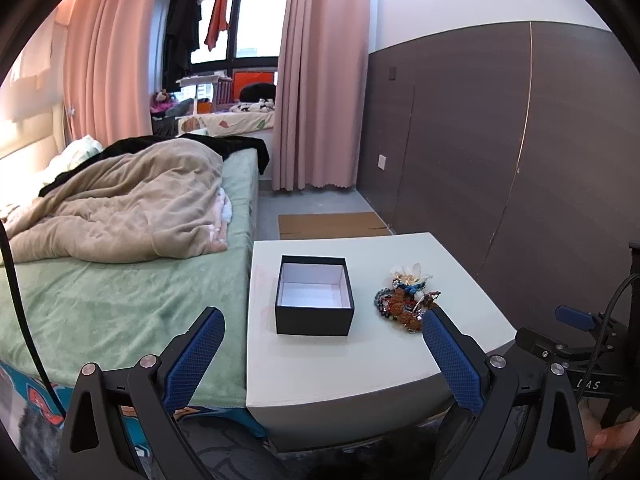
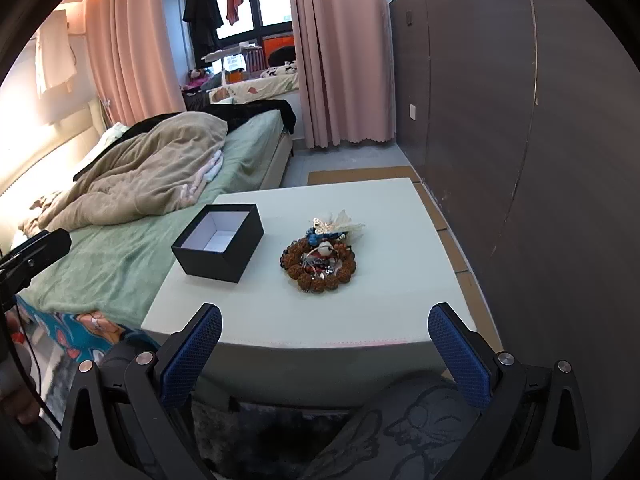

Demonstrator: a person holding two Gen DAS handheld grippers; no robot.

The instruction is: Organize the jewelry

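Both grippers hang wide apart and empty, the right gripper (image 2: 324,328) with the tangled jewelry pile (image 2: 319,257) dead ahead between its fingers, the open black box (image 2: 218,248) off beyond its left finger. Left gripper (image 1: 320,332) frames that box. Risk: tangled strands could drag neighbours off the table (image 2: 360,320)

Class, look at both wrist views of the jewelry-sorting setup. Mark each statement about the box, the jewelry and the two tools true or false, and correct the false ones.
1. The black box has its lid on. False: it is open, showing a bare white inside.
2. The jewelry pile lies on the table, outside the box. True.
3. The left tool grips a bracelet. False: its fingers are spread and hold nothing.
4. The right tool is open. True.
5. The box sits nearer the bed than the jewelry does. True.
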